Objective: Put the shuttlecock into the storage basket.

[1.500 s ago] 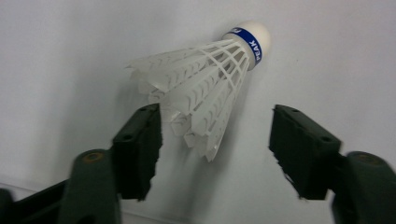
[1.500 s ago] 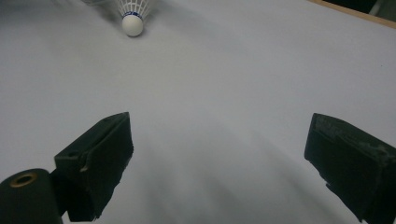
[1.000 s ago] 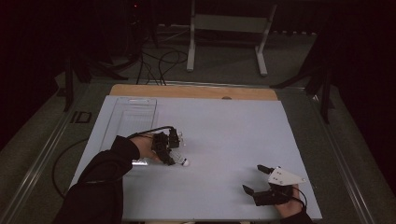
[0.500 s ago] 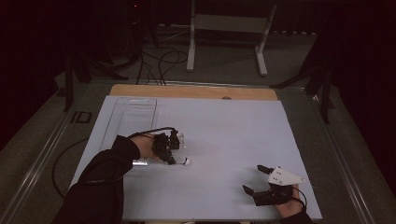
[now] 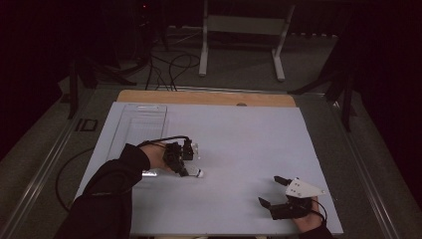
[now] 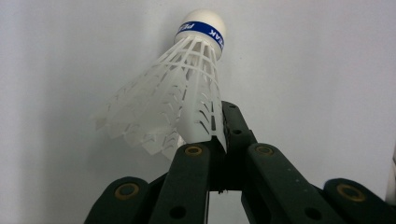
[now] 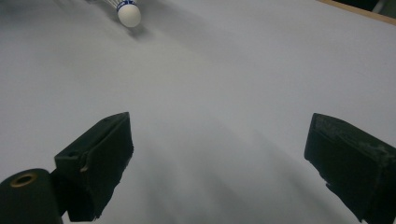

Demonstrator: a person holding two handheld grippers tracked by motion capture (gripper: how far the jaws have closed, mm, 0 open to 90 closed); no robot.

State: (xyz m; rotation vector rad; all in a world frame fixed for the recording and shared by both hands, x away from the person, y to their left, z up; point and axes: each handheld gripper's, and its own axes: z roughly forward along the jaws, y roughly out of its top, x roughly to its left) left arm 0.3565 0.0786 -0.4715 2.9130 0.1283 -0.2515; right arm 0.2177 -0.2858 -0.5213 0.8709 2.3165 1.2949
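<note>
Left of centre in the high view, we see the left gripper clamped on the skirt rim of a white plastic shuttlecock, its jaws having just closed. In the left gripper view the shuttlecock runs lengthwise up the frame, its cork cap with 1 blue band pointing to the top, away from the jaws, over the white table sheet. Lower right in the high view, the right gripper sits well apart, jaws spread with nothing between them. A clear ridged tray lies upper left. In the right gripper view the cap shows at top left, across bare sheet.
</note>
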